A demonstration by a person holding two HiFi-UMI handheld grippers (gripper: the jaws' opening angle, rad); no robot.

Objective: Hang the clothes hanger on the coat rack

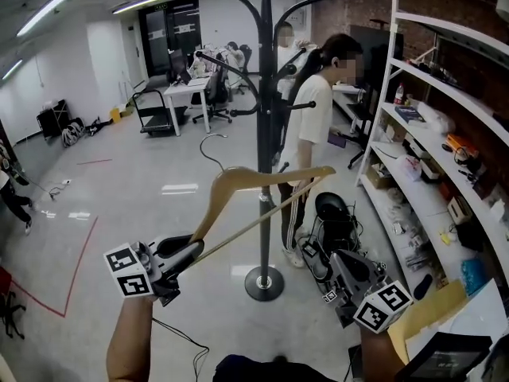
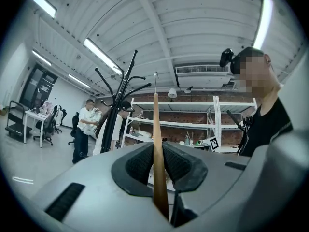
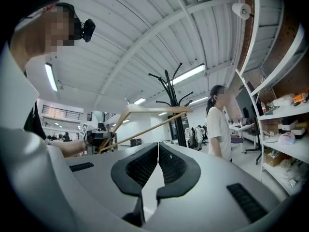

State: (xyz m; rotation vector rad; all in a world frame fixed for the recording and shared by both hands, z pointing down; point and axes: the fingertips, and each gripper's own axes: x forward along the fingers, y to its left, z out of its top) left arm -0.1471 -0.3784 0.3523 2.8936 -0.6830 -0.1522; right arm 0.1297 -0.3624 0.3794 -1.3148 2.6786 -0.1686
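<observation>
A wooden clothes hanger (image 1: pixel 270 175) with a metal hook (image 1: pixel 211 145) hangs in the air in front of the black coat rack (image 1: pixel 265 118). My left gripper (image 1: pixel 191 249) is shut on one end of it, at the lower left of the head view. In the left gripper view the hanger (image 2: pixel 157 139) stands edge-on between the pads (image 2: pixel 142 166), with the rack (image 2: pixel 118 110) further off to the left. My right gripper (image 1: pixel 340 263) is low at the right, shut and holding nothing. Its own view shows the pads (image 3: pixel 145 166) touching, with the hanger (image 3: pixel 145 111) and rack (image 3: pixel 176 105) beyond.
A person in a white shirt (image 1: pixel 314 118) stands just behind the rack. White shelving (image 1: pixel 445 134) full of items lines the right side. Black gear and cables (image 1: pixel 330 213) lie by the rack's round base (image 1: pixel 264 283). Desks and chairs (image 1: pixel 187 90) stand at the back.
</observation>
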